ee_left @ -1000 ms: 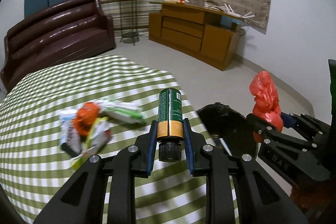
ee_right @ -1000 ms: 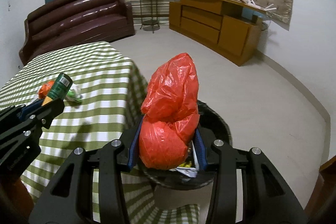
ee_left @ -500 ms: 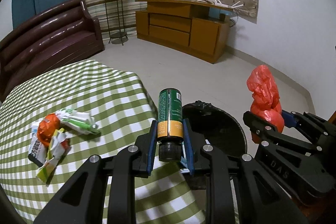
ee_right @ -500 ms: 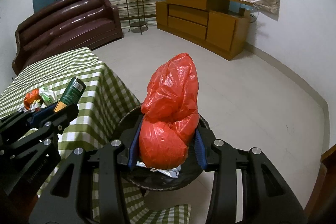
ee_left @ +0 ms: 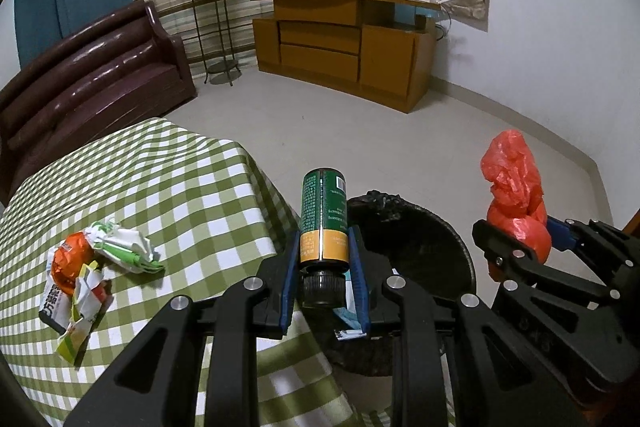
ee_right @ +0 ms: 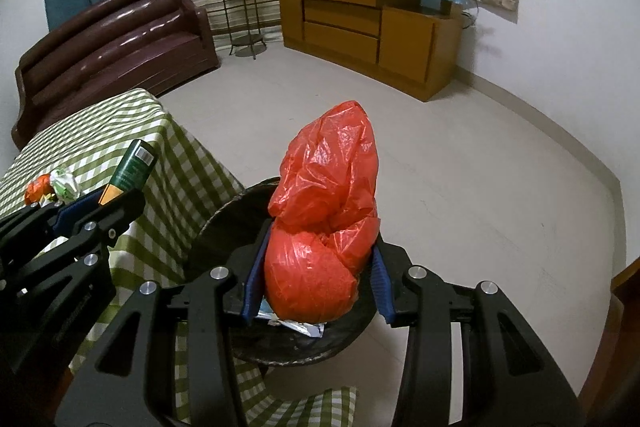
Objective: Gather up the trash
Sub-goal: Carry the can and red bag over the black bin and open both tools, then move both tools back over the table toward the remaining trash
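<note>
My left gripper is shut on a green and yellow bottle, cap toward the camera, held at the table's corner beside the black-lined trash bin. My right gripper is shut on a crumpled red plastic bag and holds it above the bin, which has scraps inside. The bag also shows in the left wrist view, and the bottle in the right wrist view. A pile of crumpled wrappers lies on the green checked tablecloth.
The bin stands on the floor by the table's corner. A brown sofa, a plant stand and a wooden sideboard line the far walls, with open floor between.
Both grippers have moved right, off the table toward the bin. The bottle now hangs by the bin's rim and the red bag is over the bin's opening.
</note>
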Demonstrator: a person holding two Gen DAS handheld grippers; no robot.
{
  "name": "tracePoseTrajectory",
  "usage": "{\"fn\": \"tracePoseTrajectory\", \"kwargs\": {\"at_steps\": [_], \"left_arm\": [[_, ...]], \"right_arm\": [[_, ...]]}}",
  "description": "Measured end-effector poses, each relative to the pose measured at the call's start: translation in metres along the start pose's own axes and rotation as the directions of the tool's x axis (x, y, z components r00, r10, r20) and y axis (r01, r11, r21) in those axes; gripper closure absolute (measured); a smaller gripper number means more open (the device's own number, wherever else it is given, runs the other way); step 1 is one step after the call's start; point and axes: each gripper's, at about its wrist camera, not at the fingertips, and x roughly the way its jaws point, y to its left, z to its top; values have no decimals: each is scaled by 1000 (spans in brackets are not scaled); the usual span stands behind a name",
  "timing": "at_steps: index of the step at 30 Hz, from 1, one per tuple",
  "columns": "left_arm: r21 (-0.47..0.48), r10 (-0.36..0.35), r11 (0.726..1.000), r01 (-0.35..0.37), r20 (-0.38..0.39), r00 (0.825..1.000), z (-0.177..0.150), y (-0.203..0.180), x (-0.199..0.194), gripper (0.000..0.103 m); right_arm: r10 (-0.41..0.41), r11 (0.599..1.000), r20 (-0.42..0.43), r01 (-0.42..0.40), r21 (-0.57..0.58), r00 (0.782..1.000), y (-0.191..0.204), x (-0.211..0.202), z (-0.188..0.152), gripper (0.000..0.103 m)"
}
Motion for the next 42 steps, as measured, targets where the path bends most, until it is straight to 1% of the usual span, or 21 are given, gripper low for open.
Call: {"fn": "tracePoseTrajectory", "kwargs": {"at_steps": [2,3,5,7,9,14,16,20,24,30,34,42], "left_arm": [[2,-2,1000,2,-13,1000,2,-3,5,78],[6,3,1000,-3,-16,1000,2,-4,7,77],[9,11,1000,-11,-15,1000,3,-6,9,66],[4,12,1000,-12,-16,1000,2,-5,9,62],[2,13,1000,-13,-17,1000,2,-6,10,60],[-9,14,1000,-14,-13,1000,1,-4,6,49],[-14,15,1000,-15,-8,1000,0,-2,3,46],[-25,14,1000,-14,-2,1000,-2,5,-6,43],[-35,25,999,-25,1,1000,-6,14,-15,42],[-62,59,996,-60,-8,998,-17,41,-31,42],[-86,109,990,-109,-7,994,-26,68,-45,39],[-176,194,965,-196,-24,981,-43,125,-66,38]], "right_arm": [[-3,1000,-2,3,9,1000,-2,1,0,48],[-6,1000,-1,6,11,1000,-2,2,1,48],[-11,1000,3,11,13,1000,-2,1,1,47],[-14,1000,7,14,16,1000,-3,1,1,47],[-17,1000,11,17,17,1000,-3,0,1,47],[-17,1000,17,17,19,1000,-3,-2,2,47],[-15,1000,18,14,19,1000,-3,-3,2,47],[-6,1000,25,6,16,1000,1,-6,3,47],[9,1000,30,-9,-1,1000,11,-11,2,47],[44,999,33,-43,-32,998,32,-18,1,47],[63,996,30,-61,-59,998,45,-21,-2,47],[106,990,23,-104,-98,994,75,-27,-3,47]]}}
